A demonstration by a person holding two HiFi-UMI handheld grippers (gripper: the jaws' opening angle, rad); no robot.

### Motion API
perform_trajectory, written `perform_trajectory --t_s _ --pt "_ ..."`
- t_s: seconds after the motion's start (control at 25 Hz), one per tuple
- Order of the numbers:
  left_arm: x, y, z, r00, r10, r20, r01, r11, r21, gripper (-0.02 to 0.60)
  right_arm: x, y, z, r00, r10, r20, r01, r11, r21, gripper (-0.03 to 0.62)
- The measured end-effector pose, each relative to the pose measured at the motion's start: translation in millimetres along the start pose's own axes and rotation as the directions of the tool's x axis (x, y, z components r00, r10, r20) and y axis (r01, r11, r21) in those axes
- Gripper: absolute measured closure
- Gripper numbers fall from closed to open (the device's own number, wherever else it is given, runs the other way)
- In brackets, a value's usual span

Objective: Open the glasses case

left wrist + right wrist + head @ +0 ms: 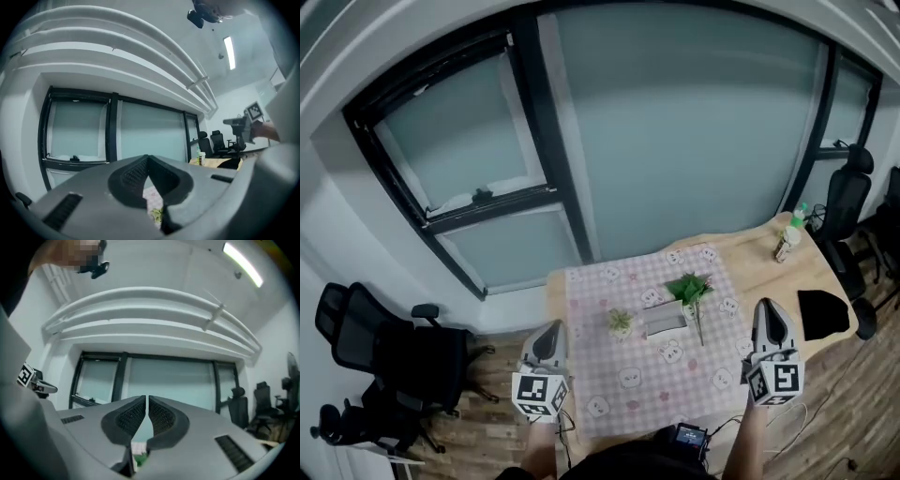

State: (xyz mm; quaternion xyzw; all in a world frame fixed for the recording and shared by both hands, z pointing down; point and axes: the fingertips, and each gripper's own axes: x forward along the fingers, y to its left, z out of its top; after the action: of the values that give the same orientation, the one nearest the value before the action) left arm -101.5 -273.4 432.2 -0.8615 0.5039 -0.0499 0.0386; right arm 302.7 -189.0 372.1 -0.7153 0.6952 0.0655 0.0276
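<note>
Left gripper: jaws together, nothing between, held up at near table edge. Right gripper: jaws together too, empty, well short of case. Glasses case: middle of checked cloth, between small plant and green sprig. Probably light, rigid, smooth shell, apt to slide; pin one end, lift lid at long seam. Grey, oblong, lying flat, looks closed.

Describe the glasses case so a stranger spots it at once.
On the wooden table, look at the pink checked cloth. Near its middle, between a small potted plant and a leafy green sprig, lies the glasses case: the only flat grey oblong there.
</note>
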Motion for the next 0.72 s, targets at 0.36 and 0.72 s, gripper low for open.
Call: perform_trajectory --t_s 0.36,0.72 --pt "11.1 -16.8 -17.0 0.997 -0.018 -0.069 0.019 1.000 0.015 0.583 -31.9 32.6 -75.4 0.983 0.036 -0.180 -0.026 0.998 0.061 0.572" --pt "2.1 -13.0 -17.0 0.998 -0.014 -0.059 0.014 1.000 -0.005 0.583 -27.3 52.3 -63.8 0.983 0.074 -0.170 -0.071 0.997 0.022 0.577"
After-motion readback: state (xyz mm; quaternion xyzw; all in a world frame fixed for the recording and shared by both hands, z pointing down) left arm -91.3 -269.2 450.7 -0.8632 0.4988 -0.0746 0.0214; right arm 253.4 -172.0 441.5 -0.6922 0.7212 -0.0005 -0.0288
